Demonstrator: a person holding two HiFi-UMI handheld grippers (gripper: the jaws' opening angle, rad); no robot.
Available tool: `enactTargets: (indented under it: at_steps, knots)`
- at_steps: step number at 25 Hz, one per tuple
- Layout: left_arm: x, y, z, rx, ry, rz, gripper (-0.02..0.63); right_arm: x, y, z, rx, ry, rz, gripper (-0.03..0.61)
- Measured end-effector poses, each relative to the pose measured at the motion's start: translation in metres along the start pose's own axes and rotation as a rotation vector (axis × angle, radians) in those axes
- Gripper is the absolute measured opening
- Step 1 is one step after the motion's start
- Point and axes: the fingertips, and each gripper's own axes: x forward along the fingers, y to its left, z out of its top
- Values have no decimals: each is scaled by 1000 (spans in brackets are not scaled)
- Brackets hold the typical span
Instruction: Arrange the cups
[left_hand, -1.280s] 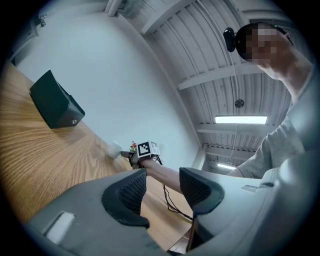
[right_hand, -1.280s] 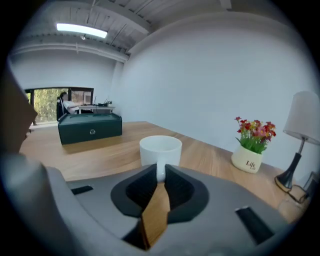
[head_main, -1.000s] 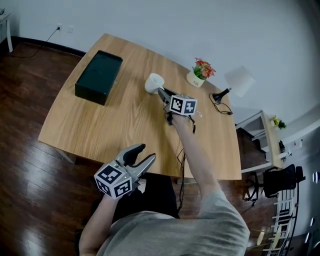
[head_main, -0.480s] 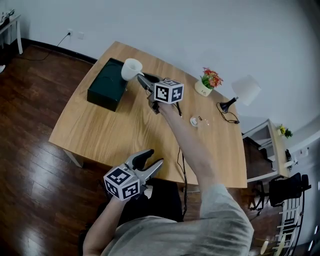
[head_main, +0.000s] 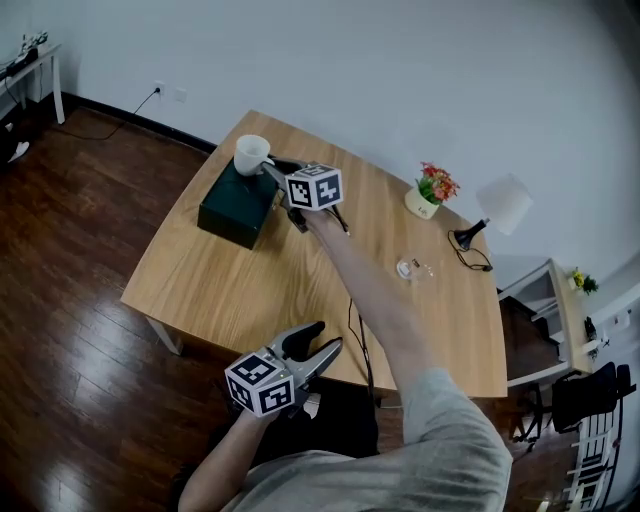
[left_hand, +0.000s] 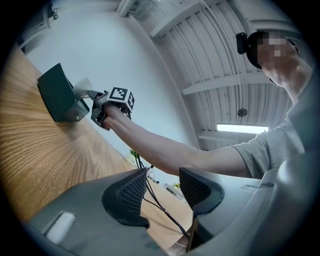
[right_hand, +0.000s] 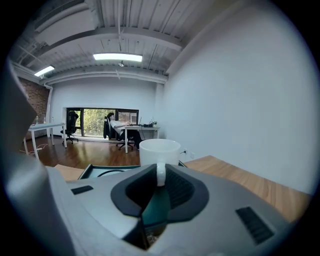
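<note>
A white cup (head_main: 251, 154) hangs upright above the dark green box (head_main: 236, 205) at the table's far left. My right gripper (head_main: 272, 170) is shut on the cup's handle (right_hand: 160, 173); the cup (right_hand: 159, 152) stands just past its jaws, over the box (right_hand: 107, 171). My left gripper (head_main: 316, 342) sits near the table's front edge, open, with nothing between its fingers (left_hand: 132, 192). From there I see the right gripper (left_hand: 95, 95) holding the cup (left_hand: 82, 88) over the box (left_hand: 60, 95).
The wooden table (head_main: 300, 290) carries a small flower pot (head_main: 429, 193), a black desk lamp (head_main: 480, 222) with a white shade, and a small clear object (head_main: 409, 268). A black cable (head_main: 360, 330) runs over the front edge. Dark wood floor surrounds the table.
My right gripper has carried the white cup leftward from the table's middle to above the dark green box, rising a little. The left gripper has stayed put.
</note>
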Motion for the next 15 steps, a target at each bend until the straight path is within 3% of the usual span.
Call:
enactTargets:
  at_steps: [6, 9, 15]
  knots:
    - [-1, -1, 1, -8, -3, -4, 193, 9, -2, -1, 12, -13, -5, 63]
    - [-2, 0, 4, -9, -6, -4, 193, 3, -5, 1, -56, 1, -70, 76]
    - [-3, -2, 3, -8, 0, -3, 193, -23, -10, 6, -59, -5, -117, 107]
